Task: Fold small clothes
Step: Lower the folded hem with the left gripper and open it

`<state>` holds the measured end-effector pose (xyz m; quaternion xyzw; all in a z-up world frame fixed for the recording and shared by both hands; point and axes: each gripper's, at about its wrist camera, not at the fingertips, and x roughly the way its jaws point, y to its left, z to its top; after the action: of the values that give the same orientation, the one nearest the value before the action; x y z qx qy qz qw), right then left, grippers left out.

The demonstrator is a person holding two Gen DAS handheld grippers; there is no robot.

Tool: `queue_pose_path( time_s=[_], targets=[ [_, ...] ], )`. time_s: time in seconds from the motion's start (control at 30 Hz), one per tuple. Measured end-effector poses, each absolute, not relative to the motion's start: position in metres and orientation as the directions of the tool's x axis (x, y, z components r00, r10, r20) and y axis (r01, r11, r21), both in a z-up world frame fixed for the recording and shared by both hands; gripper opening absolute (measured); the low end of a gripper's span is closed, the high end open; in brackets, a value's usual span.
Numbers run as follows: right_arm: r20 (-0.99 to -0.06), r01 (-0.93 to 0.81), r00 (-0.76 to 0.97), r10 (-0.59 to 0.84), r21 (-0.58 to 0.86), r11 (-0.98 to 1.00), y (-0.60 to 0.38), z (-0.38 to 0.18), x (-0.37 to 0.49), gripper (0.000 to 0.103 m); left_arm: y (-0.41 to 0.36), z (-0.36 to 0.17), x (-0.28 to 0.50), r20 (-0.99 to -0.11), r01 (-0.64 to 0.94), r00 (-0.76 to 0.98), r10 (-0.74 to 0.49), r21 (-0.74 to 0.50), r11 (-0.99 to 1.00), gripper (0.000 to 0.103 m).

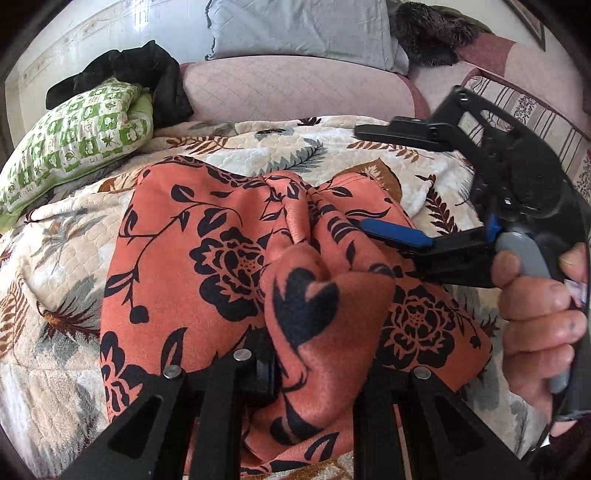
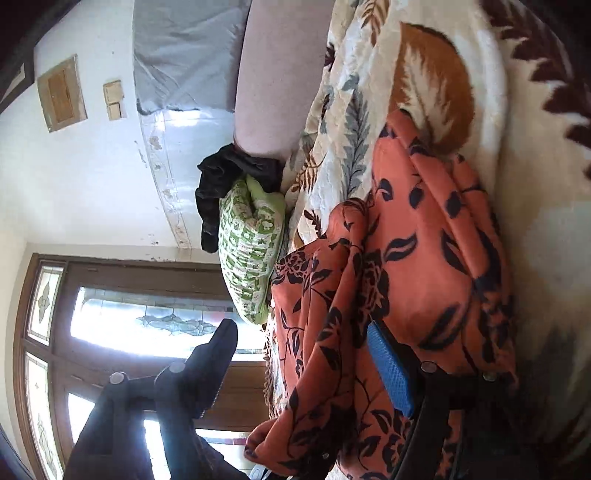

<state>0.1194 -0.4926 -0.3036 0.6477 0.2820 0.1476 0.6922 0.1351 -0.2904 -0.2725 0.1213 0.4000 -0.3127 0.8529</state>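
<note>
An orange garment with a black flower print (image 1: 221, 266) lies on the leaf-patterned bedspread (image 1: 280, 147). My left gripper (image 1: 295, 373) is shut on a fold of the orange garment and holds it raised toward the camera. My right gripper (image 1: 373, 181) shows at the right of the left wrist view, turned on its side and open, its blue-padded lower finger (image 1: 399, 233) resting on the cloth, its upper finger (image 1: 399, 133) above. In the right wrist view the gripper (image 2: 299, 365) is open; the blue pad (image 2: 391, 369) lies against the garment (image 2: 417, 258).
A green-and-white patterned pillow (image 1: 77, 136) with a black cloth (image 1: 136, 74) on it lies at the back left. A pink cushion (image 1: 295, 92) and a grey pillow (image 1: 303, 29) stand at the back. A door with leaded glass (image 2: 147, 317) shows in the right wrist view.
</note>
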Motion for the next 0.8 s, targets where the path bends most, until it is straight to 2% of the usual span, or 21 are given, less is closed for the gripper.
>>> queue_pose_path(
  time_s=[0.1, 0.17, 0.2, 0.27, 0.3, 0.37, 0.53, 0.63, 0.7, 0.73, 0.8],
  targets=[
    [-0.206, 0.176, 0.742, 0.638, 0.978, 0.111, -0.484, -0.313, 0.154, 0.074, -0.289, -0.267, 0.129, -0.757, 0.635, 0.504, -0.416, -0.001, 0.772, 0.017],
    [-0.260, 0.196, 0.710, 0.654, 0.966, 0.171, -0.472, -0.310, 0.172, 0.074, -0.292, -0.268, 0.123, -0.759, 0.643, 0.519, -0.393, 0.044, 0.764, 0.017],
    [-0.275, 0.189, 0.703, 0.656, 0.961, 0.201, -0.467, -0.308, 0.179, 0.071, -0.294, -0.268, 0.121, -0.757, 0.644, 0.529, -0.383, 0.064, 0.762, 0.017],
    [-0.352, 0.202, 0.680, 0.643, 0.933, 0.297, -0.459, -0.300, 0.190, 0.048, -0.297, -0.267, 0.119, -0.757, 0.643, 0.535, -0.375, 0.077, 0.762, 0.017],
    [-0.388, 0.204, 0.672, 0.631, 0.916, 0.346, -0.457, -0.298, 0.192, 0.022, -0.297, -0.265, 0.119, -0.757, 0.641, 0.533, -0.377, 0.071, 0.764, 0.017],
    [-0.427, 0.197, 0.681, 0.595, 0.889, 0.412, -0.462, -0.294, 0.191, 0.015, -0.301, -0.260, 0.120, -0.761, 0.645, 0.513, -0.397, 0.036, 0.764, 0.017],
    [-0.398, 0.138, 0.759, 0.516, 0.872, 0.470, -0.498, -0.263, 0.169, 0.013, -0.336, -0.238, 0.108, -0.741, 0.700, 0.467, -0.483, -0.024, 0.713, 0.017],
    [-0.391, 0.145, 0.800, 0.455, 0.862, 0.486, -0.527, -0.256, 0.148, 0.013, -0.365, -0.242, 0.105, -0.752, 0.725, 0.399, -0.525, -0.092, 0.683, 0.019],
    [-0.419, 0.188, 0.805, 0.420, 0.852, 0.489, -0.545, -0.266, 0.140, 0.013, -0.382, -0.260, 0.110, -0.789, 0.726, 0.327, -0.520, -0.142, 0.673, 0.035],
    [-0.436, 0.213, 0.797, 0.417, 0.850, 0.481, -0.551, -0.275, 0.141, 0.013, -0.388, -0.273, 0.114, -0.820, 0.716, 0.279, -0.500, -0.169, 0.677, 0.047],
    [-0.474, 0.265, 0.770, 0.428, 0.847, 0.462, -0.556, -0.299, 0.143, 0.016, -0.384, -0.278, 0.114, -0.821, 0.704, 0.260, -0.509, -0.200, 0.682, 0.048]
  ],
)
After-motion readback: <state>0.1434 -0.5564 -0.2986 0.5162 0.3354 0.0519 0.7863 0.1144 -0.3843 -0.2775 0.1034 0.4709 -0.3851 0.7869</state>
